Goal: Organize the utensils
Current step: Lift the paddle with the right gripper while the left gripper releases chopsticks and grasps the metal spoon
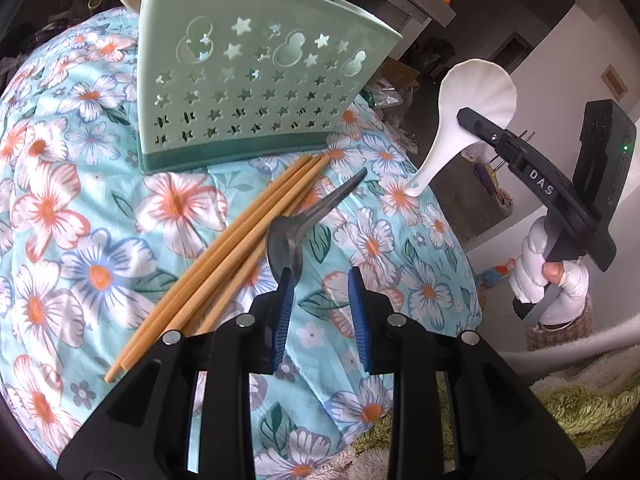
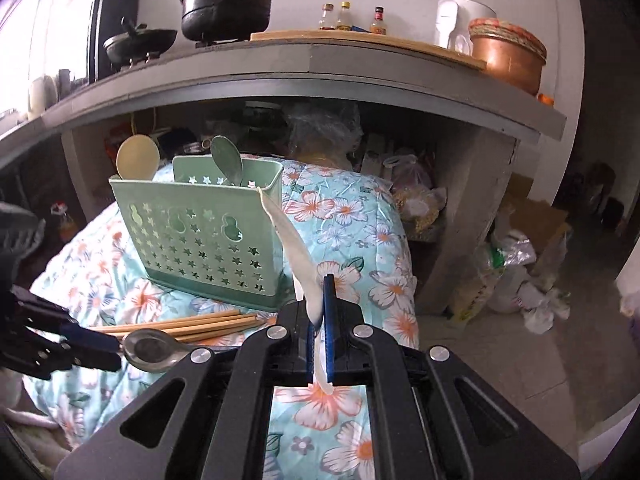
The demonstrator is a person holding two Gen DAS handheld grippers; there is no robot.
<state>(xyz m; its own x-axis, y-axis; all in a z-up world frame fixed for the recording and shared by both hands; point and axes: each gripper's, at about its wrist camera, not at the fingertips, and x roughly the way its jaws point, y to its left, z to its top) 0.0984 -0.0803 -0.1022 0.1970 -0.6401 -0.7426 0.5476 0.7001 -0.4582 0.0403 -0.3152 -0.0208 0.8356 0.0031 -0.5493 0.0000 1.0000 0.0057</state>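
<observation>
A green perforated utensil holder (image 1: 256, 80) stands on the floral cloth (image 1: 80, 200); it also shows in the right wrist view (image 2: 200, 236), with a cream spoon (image 2: 138, 157) and a grey spoon (image 2: 227, 160) inside. Several bamboo chopsticks (image 1: 224, 248) and a metal spoon (image 1: 296, 228) lie in front of it. My left gripper (image 1: 320, 280) is open, its left pad beside the metal spoon's bowl. My right gripper (image 2: 319, 304) is shut on a white ceramic spoon (image 2: 296, 252), held in the air right of the holder; the spoon also shows in the left wrist view (image 1: 472, 112).
A grey shelf (image 2: 312, 64) above carries a black pot (image 2: 226, 0), bottles and a copper pot (image 2: 506, 56). Bags (image 2: 516, 276) and clutter lie on the floor to the right. A green shaggy rug (image 1: 580, 408) lies at the cloth's edge.
</observation>
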